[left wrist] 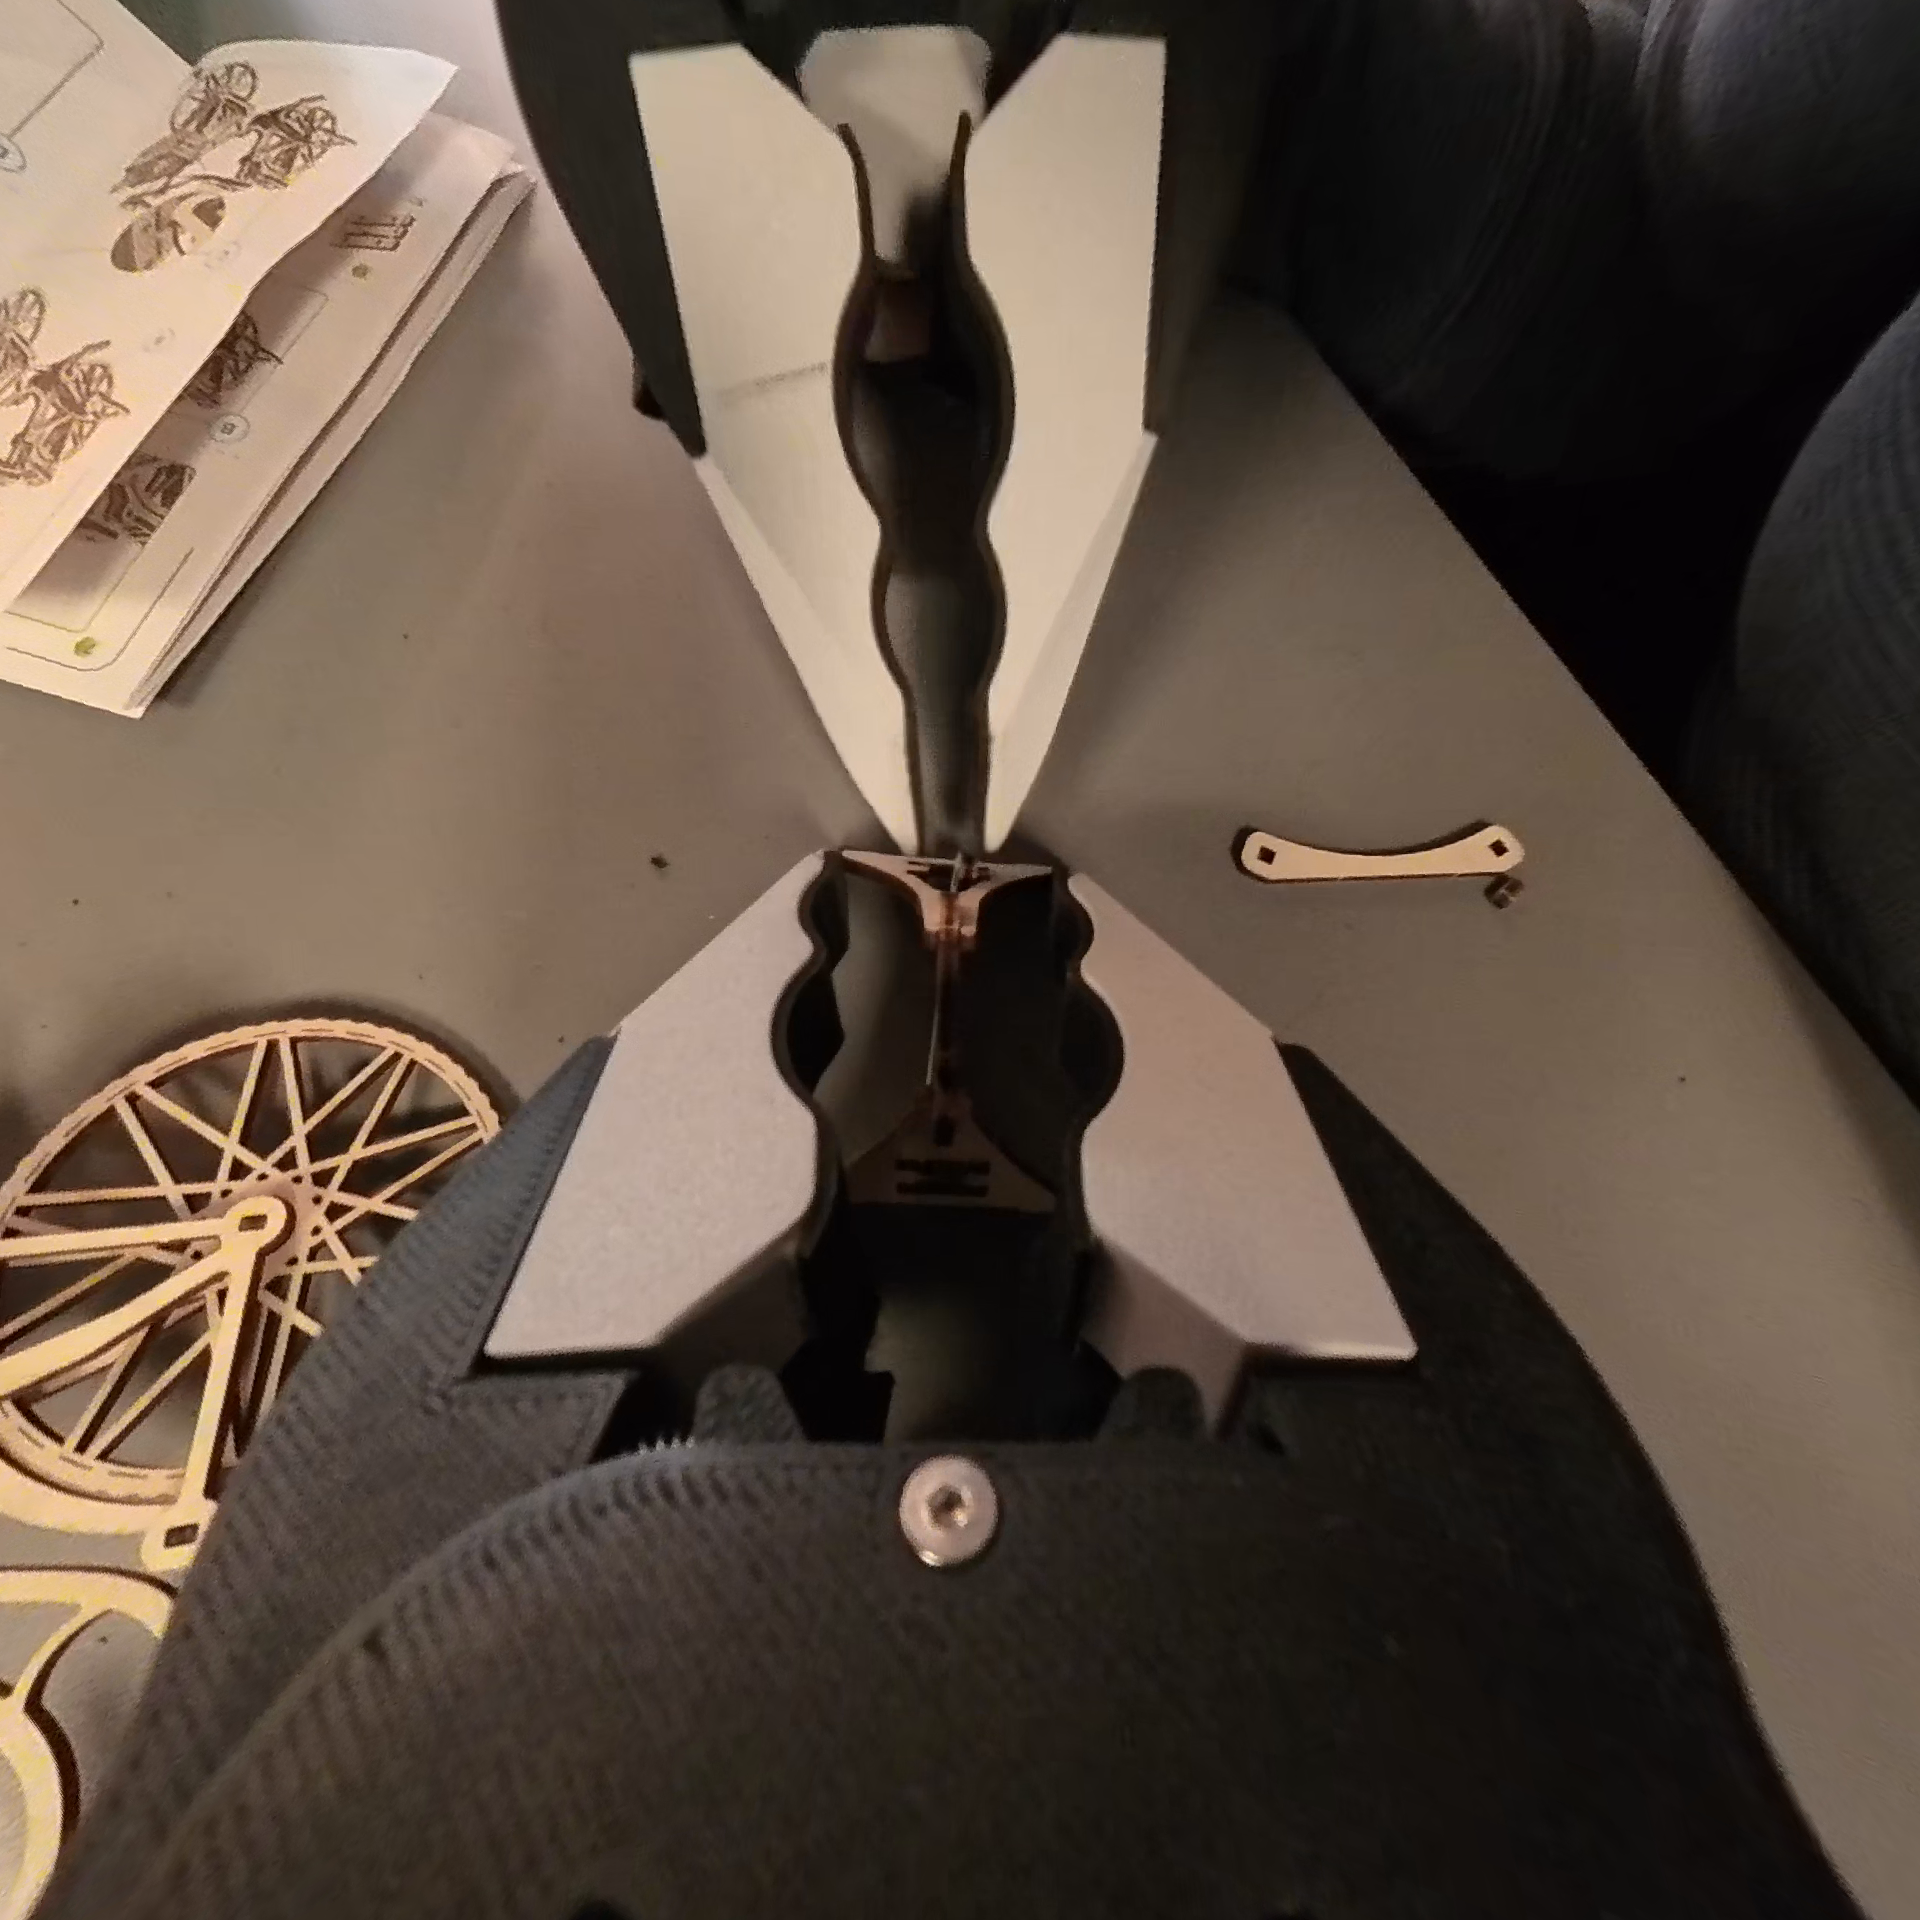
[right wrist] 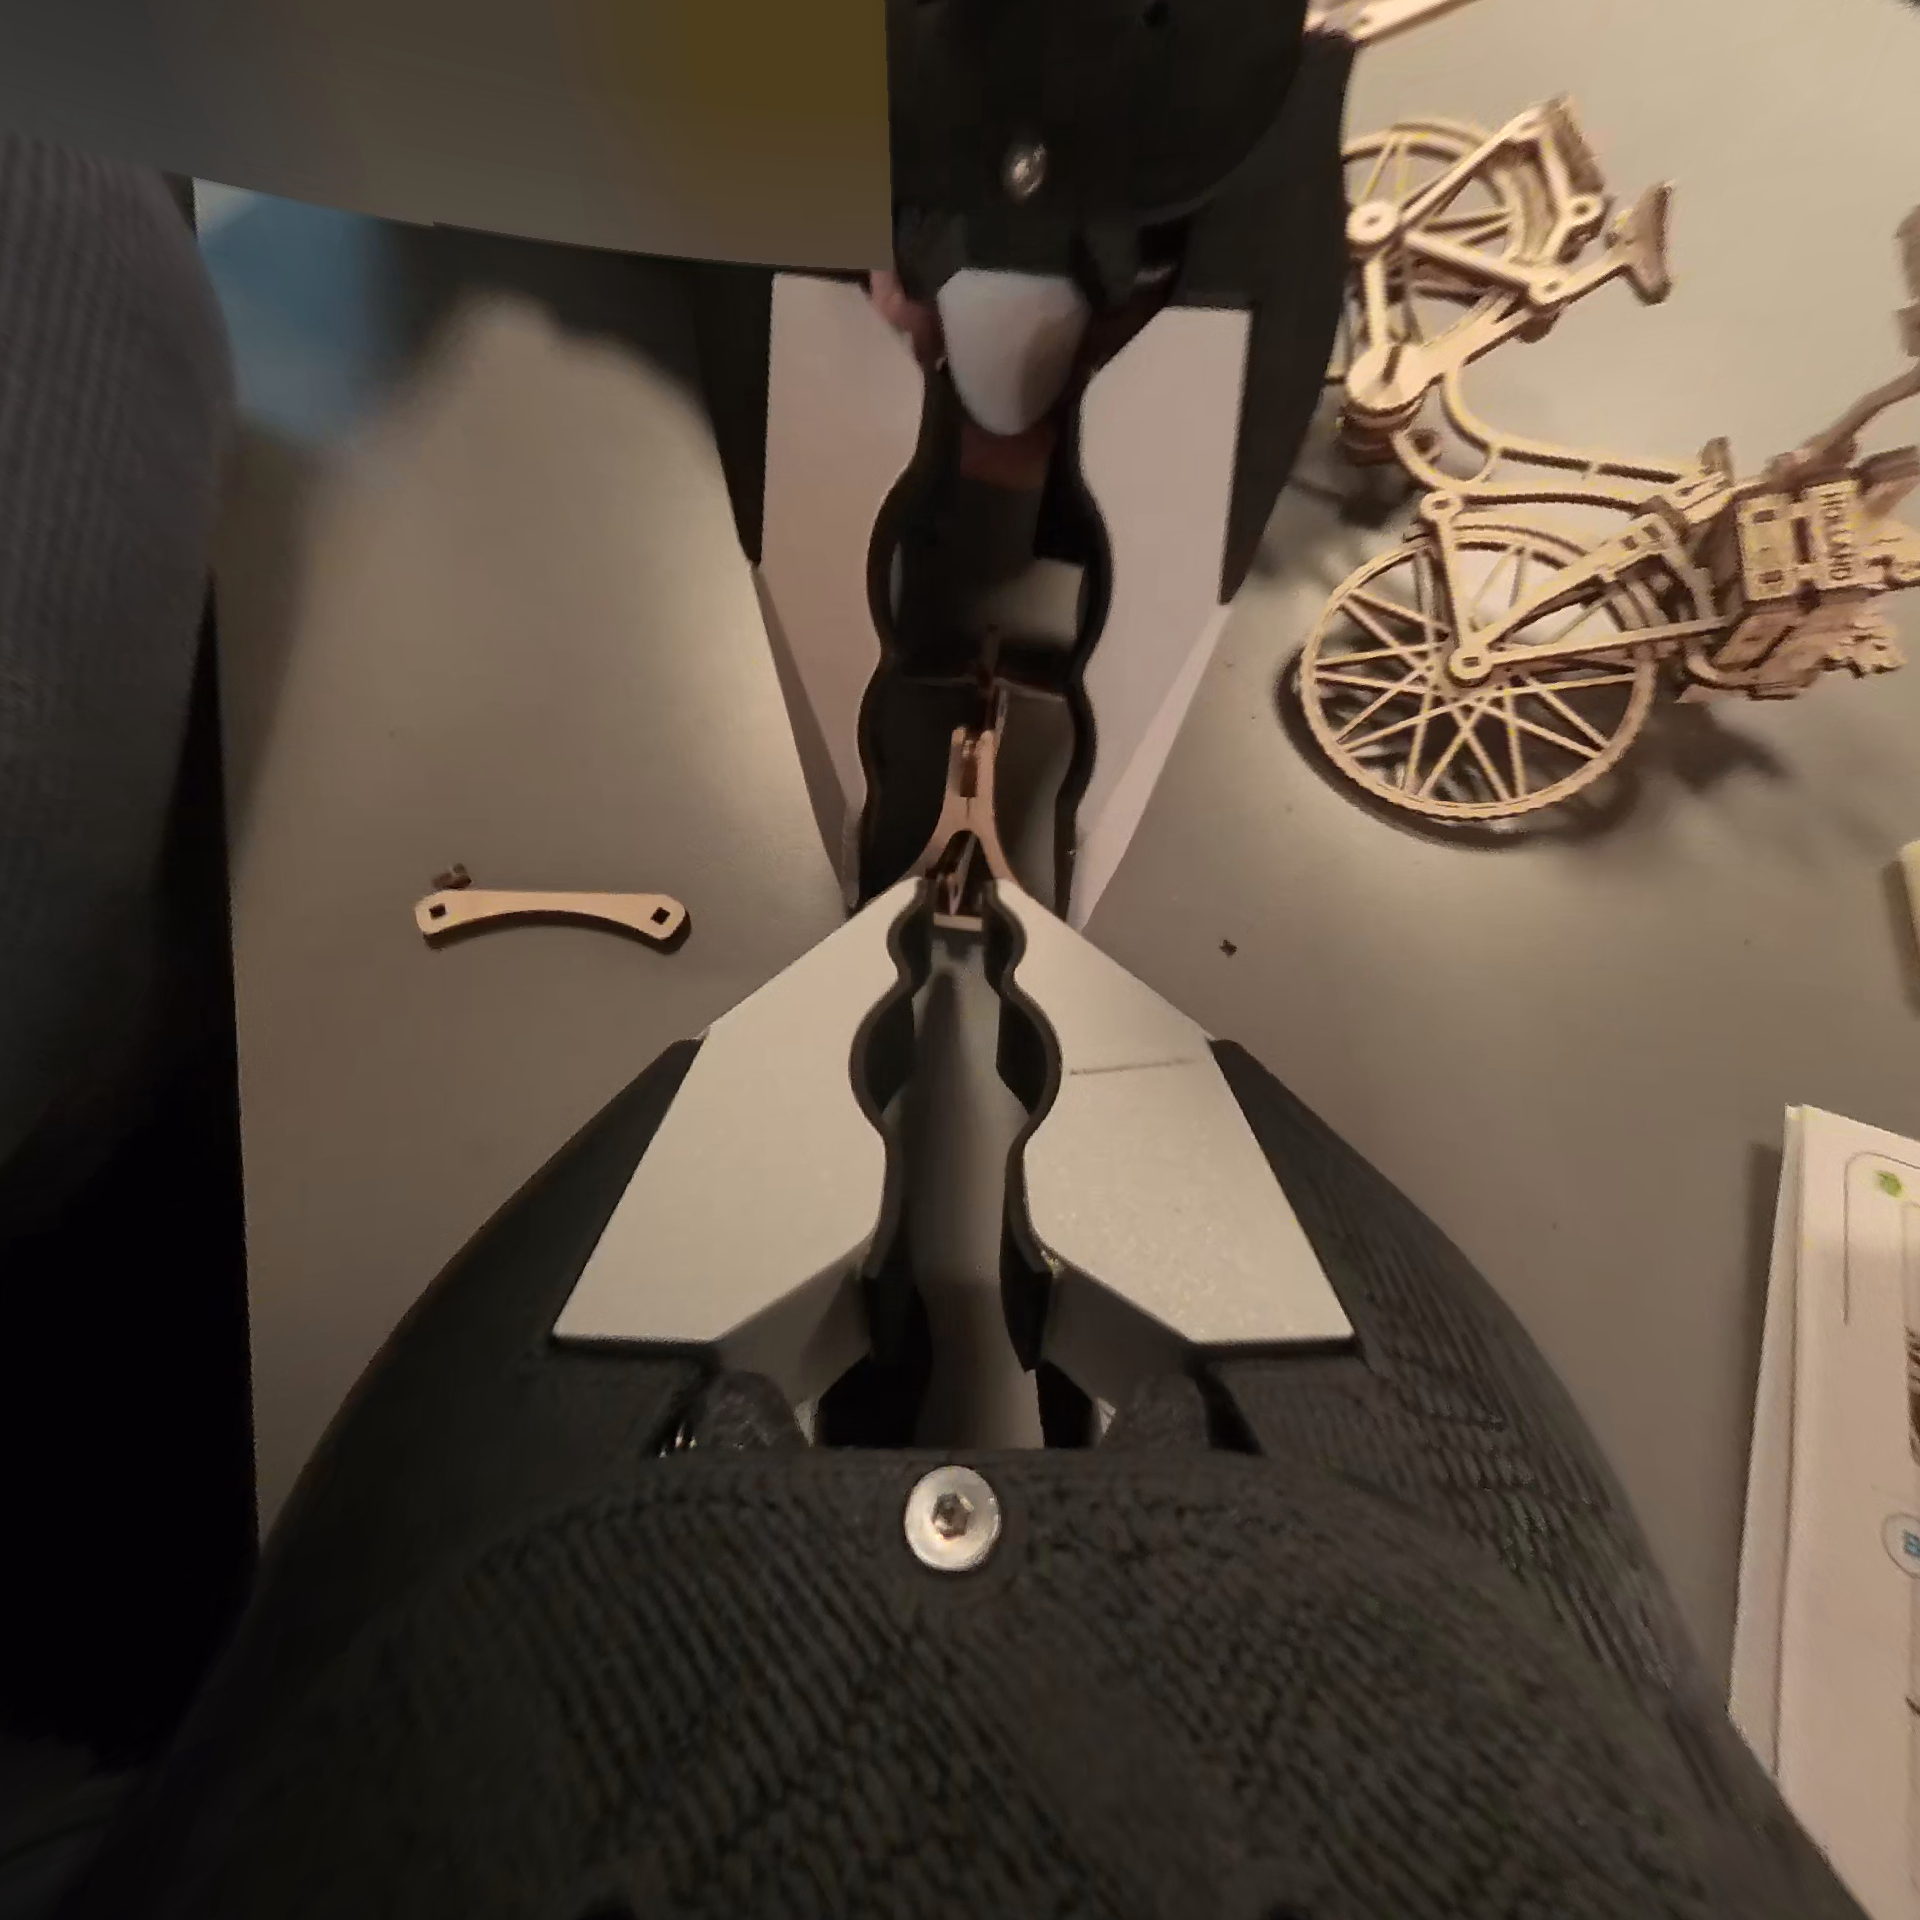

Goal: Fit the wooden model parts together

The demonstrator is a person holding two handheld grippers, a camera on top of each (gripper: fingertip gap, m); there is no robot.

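held wooden part: thin, edge-on | curved strip: flat on table

- table: smooth, matt grey surface.
- curved strip, lying on the table: pale, flat-cut wood with darker cut edges.
- bicycle model, on the table: the same pale, thin, matt wood.
- booklet, on the table: folded paper.
- left gripper: matt grey fingers, ribbed black plastic body, one shiny metal screw.
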